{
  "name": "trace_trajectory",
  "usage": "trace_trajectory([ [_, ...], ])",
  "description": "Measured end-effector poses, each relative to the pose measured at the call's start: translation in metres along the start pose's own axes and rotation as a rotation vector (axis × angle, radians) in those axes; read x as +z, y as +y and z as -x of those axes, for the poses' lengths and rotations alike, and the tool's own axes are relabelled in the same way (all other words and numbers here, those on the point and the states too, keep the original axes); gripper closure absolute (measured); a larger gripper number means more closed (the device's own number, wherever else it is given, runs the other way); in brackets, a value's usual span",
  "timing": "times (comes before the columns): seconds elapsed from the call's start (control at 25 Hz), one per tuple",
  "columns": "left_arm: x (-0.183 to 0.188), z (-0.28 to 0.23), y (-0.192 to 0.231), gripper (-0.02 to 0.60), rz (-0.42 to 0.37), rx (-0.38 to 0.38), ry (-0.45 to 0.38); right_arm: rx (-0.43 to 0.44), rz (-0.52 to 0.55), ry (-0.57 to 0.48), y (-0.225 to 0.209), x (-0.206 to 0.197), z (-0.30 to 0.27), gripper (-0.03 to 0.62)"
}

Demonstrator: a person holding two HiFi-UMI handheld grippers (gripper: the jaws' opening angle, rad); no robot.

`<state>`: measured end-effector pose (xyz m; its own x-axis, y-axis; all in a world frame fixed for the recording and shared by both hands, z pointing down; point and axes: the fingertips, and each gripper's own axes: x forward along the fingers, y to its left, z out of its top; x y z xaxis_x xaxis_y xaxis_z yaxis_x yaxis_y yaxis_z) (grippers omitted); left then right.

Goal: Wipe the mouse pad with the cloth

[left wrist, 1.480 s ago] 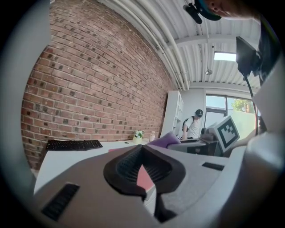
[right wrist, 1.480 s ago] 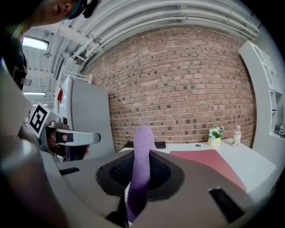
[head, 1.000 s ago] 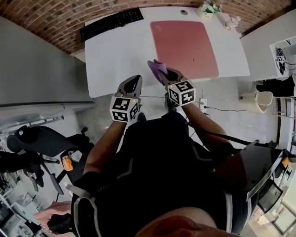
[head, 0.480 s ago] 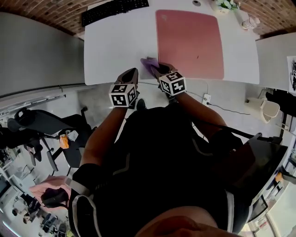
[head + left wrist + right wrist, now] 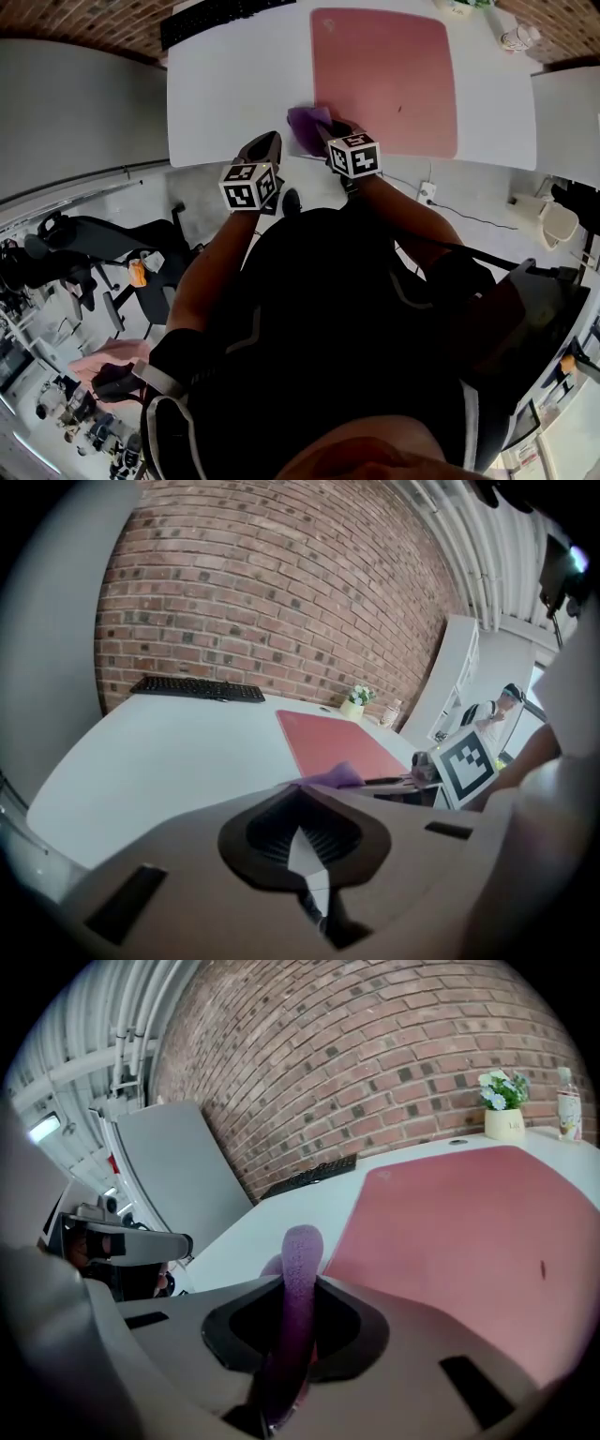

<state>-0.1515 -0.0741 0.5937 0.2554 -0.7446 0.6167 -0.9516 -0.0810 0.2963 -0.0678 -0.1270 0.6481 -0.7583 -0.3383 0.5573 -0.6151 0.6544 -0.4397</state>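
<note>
A large pink mouse pad (image 5: 384,80) (image 5: 333,742) (image 5: 459,1232) lies on the white desk (image 5: 234,94). My right gripper (image 5: 328,131) is shut on a purple cloth (image 5: 307,125) (image 5: 298,1288), which sticks up between its jaws at the pad's near left corner. The cloth (image 5: 336,776) also shows in the left gripper view. My left gripper (image 5: 265,148) hovers at the desk's near edge, left of the right one, shut with nothing in it.
A black keyboard (image 5: 225,11) (image 5: 197,688) (image 5: 309,1176) lies at the far left of the desk. A small flower pot (image 5: 503,1110) (image 5: 353,705) and a bottle (image 5: 566,1101) stand behind the pad. Office chairs (image 5: 84,262) are on the floor at left.
The right gripper has carried the cloth forward from the desk's edge to the pad's near left corner. The left gripper stays near the edge.
</note>
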Motion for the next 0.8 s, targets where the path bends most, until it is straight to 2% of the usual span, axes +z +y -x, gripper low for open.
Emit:
trace_trajectory([
  [0.12,-0.001,-0.007,-0.005,0.577,0.016,-0.015,0.016,-0.021,-0.018,0.0,-0.013,-0.001,0.002,0.534],
  [0.36,-0.001,-0.022,-0.024,0.577,-0.117,-0.039,0.033,-0.058,-0.038,0.003,-0.038,-0.005,0.015,0.534],
  [0.44,0.002,-0.028,-0.032,0.577,-0.138,-0.052,0.032,-0.067,-0.039,0.005,-0.046,-0.006,0.02,0.534],
  [0.64,0.005,-0.045,-0.049,0.577,-0.141,-0.087,0.04,-0.087,-0.058,0.006,-0.065,-0.007,0.036,0.534],
  [0.8,0.014,-0.054,-0.069,0.577,-0.12,-0.087,0.031,-0.112,-0.068,-0.005,-0.082,-0.001,0.059,0.534],
])
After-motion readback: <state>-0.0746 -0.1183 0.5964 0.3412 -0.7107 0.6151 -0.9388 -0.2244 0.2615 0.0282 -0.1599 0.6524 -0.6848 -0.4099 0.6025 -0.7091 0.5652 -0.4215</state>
